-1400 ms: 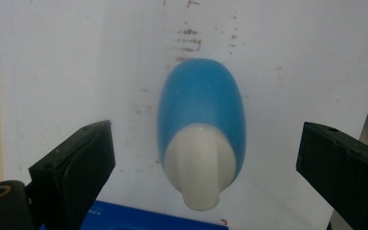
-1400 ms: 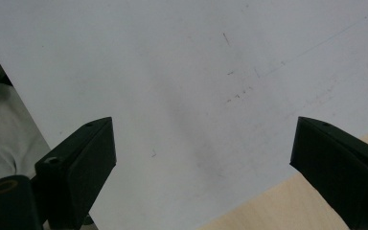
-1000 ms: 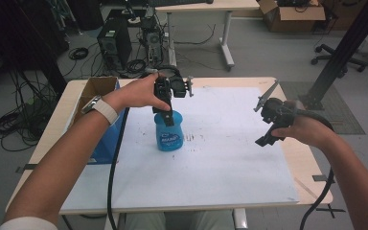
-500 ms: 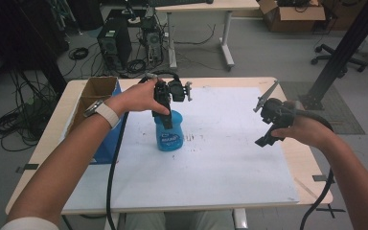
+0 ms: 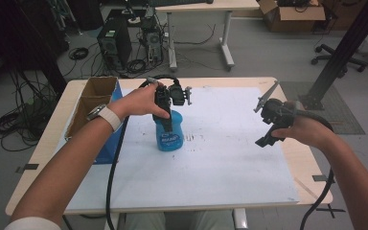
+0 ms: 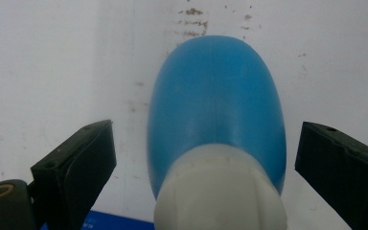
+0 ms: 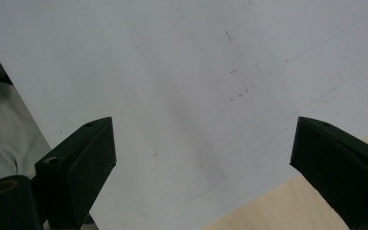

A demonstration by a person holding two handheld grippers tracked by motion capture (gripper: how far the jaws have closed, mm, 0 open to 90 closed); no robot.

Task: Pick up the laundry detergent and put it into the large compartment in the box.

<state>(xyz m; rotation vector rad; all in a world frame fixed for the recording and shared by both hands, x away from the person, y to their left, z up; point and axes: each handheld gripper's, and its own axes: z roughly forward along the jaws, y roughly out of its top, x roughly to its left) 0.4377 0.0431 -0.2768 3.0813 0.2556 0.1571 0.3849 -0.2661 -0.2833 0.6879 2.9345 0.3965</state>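
Note:
A blue plastic bottle (image 5: 169, 136) with a white cap stands upright on the white sheet (image 5: 220, 163), left of centre. My left gripper (image 5: 166, 119) hangs straight above it, pointing down. In the left gripper view the bottle (image 6: 215, 100) and its cap (image 6: 220, 191) sit between the jaws of the left gripper (image 6: 206, 139). The jaws stand wide apart and touch neither side. My right gripper (image 5: 264, 120) is held above the sheet's right part. In its own view the right gripper (image 7: 201, 139) is open with nothing but bare sheet between the jaws.
An open cardboard box (image 5: 96, 93) with a blue side stands at the table's left edge, close to my left forearm. Bare wood of the table (image 5: 311, 158) borders the sheet on the right. Computers, cables and a black post stand on the floor beyond.
My left gripper has sunk a little over the bottle. The right gripper has hardly moved.

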